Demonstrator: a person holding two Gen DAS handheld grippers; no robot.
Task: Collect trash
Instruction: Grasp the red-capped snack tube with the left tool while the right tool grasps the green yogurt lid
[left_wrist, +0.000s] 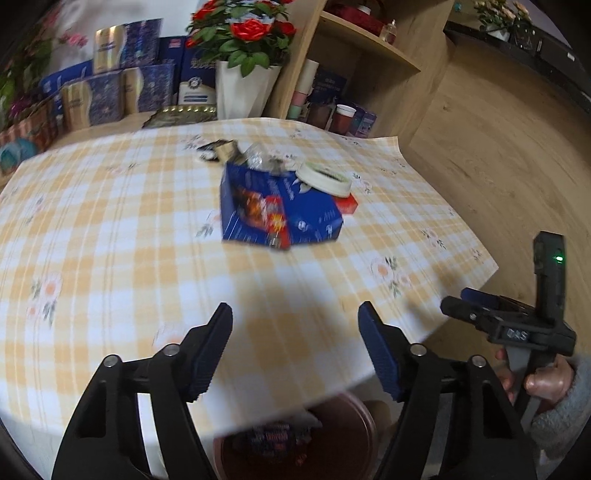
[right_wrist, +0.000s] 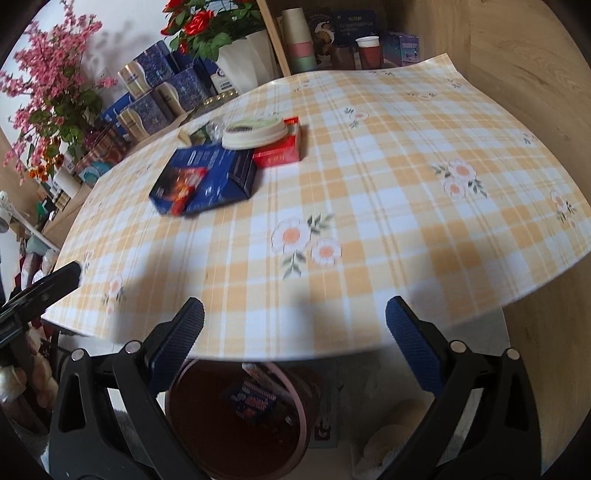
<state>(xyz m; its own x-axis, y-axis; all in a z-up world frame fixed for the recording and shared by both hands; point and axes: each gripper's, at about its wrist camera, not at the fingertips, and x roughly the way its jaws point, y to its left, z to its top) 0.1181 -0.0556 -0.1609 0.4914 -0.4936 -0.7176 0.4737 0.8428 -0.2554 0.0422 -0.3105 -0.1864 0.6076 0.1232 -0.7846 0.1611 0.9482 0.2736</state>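
Note:
A pile of trash lies mid-table on the yellow checked cloth: a flattened blue carton, a red box, a round cream lid and crumpled wrappers behind. A brown bin stands on the floor under the near table edge with a blue wrapper inside. My left gripper is open and empty above the near edge. My right gripper is open and empty, also at the near edge; it shows in the left wrist view.
Blue gift boxes, a white pot of red roses and pink flowers line the far side. A wooden shelf with cups stands behind the table. Wooden panels are on the right.

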